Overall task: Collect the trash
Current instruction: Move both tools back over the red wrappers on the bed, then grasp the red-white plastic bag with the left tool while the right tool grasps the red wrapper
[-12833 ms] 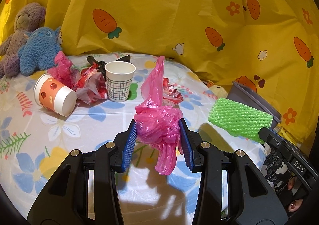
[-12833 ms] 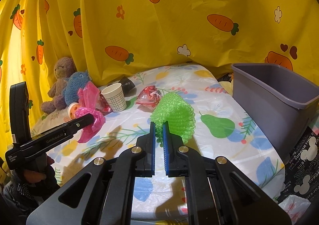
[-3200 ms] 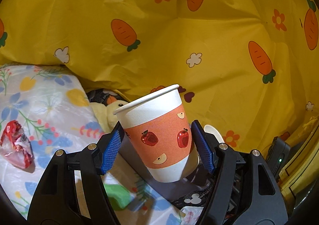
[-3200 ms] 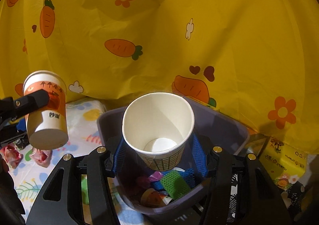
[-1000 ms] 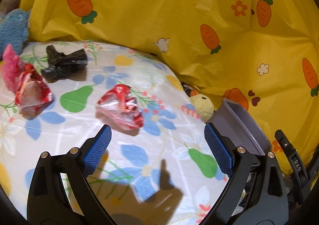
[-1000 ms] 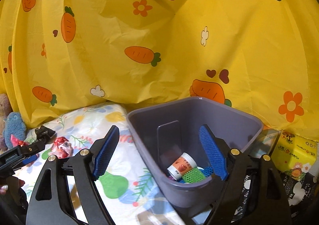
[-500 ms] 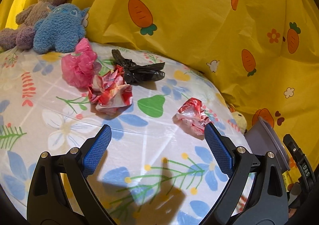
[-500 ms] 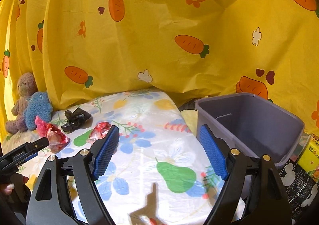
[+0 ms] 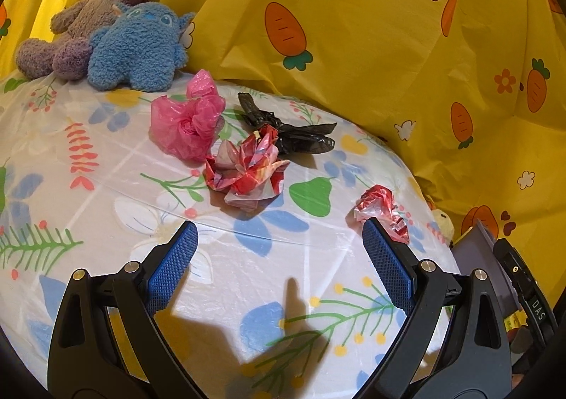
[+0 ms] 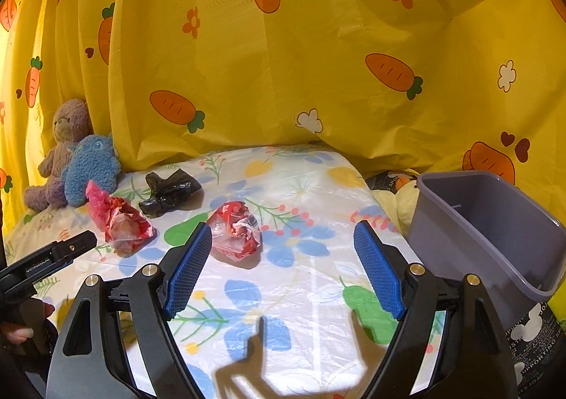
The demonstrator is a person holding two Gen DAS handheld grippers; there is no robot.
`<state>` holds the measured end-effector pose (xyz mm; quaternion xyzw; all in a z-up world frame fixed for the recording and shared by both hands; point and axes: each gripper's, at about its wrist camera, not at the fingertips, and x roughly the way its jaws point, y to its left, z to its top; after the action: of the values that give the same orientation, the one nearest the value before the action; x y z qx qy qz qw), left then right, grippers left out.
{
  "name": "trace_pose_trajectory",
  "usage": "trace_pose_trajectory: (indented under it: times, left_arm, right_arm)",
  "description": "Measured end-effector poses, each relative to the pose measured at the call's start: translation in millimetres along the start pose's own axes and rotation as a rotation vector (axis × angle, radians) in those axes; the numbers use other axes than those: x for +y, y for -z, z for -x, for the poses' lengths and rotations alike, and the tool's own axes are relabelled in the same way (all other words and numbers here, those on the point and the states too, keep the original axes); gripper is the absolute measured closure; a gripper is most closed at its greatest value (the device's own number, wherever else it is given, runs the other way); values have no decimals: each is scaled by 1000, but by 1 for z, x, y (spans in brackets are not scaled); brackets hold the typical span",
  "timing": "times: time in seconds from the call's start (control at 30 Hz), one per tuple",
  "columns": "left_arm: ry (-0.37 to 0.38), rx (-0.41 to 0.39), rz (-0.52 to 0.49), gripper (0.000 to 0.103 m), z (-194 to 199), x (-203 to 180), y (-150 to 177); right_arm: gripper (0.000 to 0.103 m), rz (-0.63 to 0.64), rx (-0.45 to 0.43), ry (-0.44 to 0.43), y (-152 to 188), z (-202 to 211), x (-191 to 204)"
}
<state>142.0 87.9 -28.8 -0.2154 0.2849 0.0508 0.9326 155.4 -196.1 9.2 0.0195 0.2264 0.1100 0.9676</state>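
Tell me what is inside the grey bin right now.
The right wrist view shows only the grey bin and its bare upper inner walls with a moulded ridge. Its near wall hides the bottom, so the contents cannot be seen.

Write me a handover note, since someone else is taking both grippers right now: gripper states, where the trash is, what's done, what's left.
Left gripper: open, empty, above the table.
Right gripper: open, empty, small red wrapper just ahead of its fingers.
On the table: pink bag, black bag, large red wrapper, small red wrapper.
Grey bin at the table's right end; contents not visible.
Left: bin all four pieces. The plush toys are probably not trash.
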Motion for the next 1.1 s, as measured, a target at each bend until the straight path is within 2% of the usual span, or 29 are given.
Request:
trace_pose_trajectory:
  times: [0.37, 0.63, 0.77, 1.1]
  left_arm:
    - [-26, -4, 11, 11, -1, 20, -10]
    - [-47, -4, 12, 11, -3, 33, -20]
    - [-42, 20, -22, 11, -10, 29, -21]
    - [-32, 41, -77, 11, -27, 16, -30]
  right_arm:
    - [23, 40, 57, -51, -9, -30, 30]
    - [26, 44, 186, -48, -9, -82, 34]
    - [26, 24, 218, -49, -17, -102, 36]
    - [42, -10, 362, -67, -3, -157, 32]
